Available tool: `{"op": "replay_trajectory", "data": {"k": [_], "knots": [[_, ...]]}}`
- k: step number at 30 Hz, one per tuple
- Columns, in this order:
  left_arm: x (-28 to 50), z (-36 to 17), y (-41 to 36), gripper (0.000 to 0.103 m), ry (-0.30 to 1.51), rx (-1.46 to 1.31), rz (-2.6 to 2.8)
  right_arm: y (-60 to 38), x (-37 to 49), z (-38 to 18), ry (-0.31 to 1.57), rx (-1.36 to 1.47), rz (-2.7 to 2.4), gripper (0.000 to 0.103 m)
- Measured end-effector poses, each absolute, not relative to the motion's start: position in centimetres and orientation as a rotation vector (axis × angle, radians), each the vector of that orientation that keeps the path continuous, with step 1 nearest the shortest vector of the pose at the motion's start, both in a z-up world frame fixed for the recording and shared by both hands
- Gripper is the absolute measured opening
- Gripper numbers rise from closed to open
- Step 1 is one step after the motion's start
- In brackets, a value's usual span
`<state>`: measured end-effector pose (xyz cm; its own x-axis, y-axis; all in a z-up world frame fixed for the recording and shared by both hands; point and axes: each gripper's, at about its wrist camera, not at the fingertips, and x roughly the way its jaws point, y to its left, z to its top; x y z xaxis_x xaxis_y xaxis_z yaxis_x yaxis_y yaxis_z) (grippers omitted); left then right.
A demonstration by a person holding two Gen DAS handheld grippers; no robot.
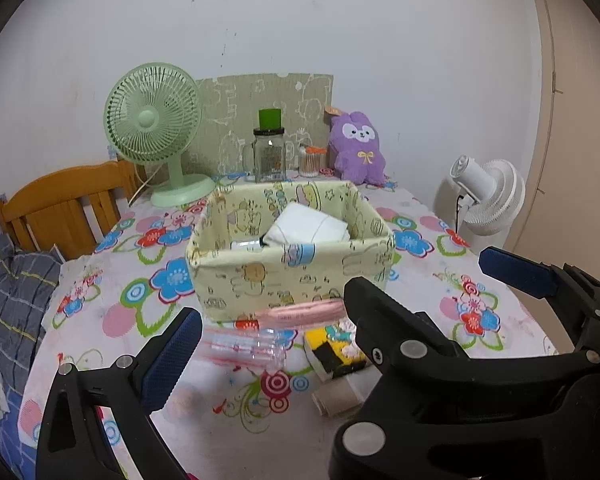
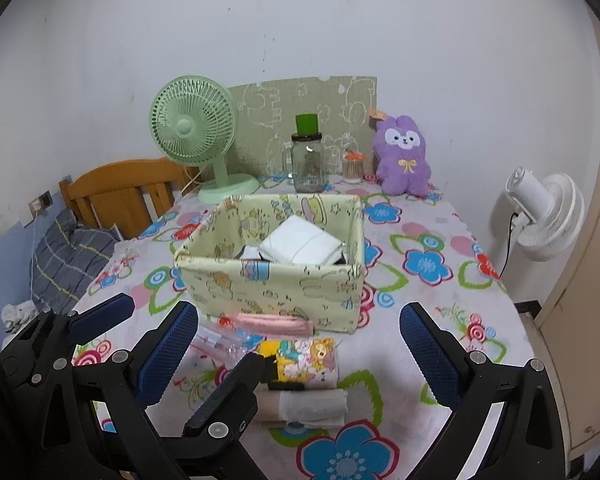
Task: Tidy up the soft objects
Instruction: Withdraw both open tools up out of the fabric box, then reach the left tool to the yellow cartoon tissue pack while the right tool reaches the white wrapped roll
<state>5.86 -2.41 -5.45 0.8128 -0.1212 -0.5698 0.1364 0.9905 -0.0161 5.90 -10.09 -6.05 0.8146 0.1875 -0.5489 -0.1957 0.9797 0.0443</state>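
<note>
A pale yellow fabric basket (image 1: 260, 276) (image 2: 260, 288) stands mid-table with a folded white cloth (image 1: 312, 228) (image 2: 300, 246) inside. In front of it lie a pink pouch (image 1: 304, 312) (image 2: 272, 325), a clear plastic packet (image 1: 244, 346) (image 2: 224, 346), a yellow cartoon-print cloth (image 1: 336, 350) (image 2: 304, 360) and a beige rolled cloth (image 1: 336, 398) (image 2: 308, 404). My left gripper (image 1: 340, 304) is open and empty above the table's near edge. My right gripper (image 2: 300, 356) is open and empty, hovering near the cartoon cloth and the roll. A purple plush bunny (image 1: 358, 148) (image 2: 404, 156) sits at the back.
At the back stand a green desk fan (image 1: 156, 136) (image 2: 196, 132), a glass jar with a green cap (image 1: 269, 152) (image 2: 307, 160), a small cotton-swab jar (image 1: 311, 160) (image 2: 353, 168) and a green board. A wooden chair (image 1: 60, 204) is at left, a white fan (image 1: 488, 196) at right.
</note>
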Motion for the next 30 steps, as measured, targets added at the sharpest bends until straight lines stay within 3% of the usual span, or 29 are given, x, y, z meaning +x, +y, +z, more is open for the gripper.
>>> {"op": "replay_trajectory", "data": {"k": [23,30], "knots": [[5.2,-11.4,-1.9,0.099,0.708,0.035,-0.129,-9.8,5.8,-12.6,0.694,-0.012,0.182,0.102],[5.7,-12.7,-0.9,0.081,0.763,0.032,-0.091,-9.5,6.2,-14.0,0.731,-0.022,0.17,0.102]]}}
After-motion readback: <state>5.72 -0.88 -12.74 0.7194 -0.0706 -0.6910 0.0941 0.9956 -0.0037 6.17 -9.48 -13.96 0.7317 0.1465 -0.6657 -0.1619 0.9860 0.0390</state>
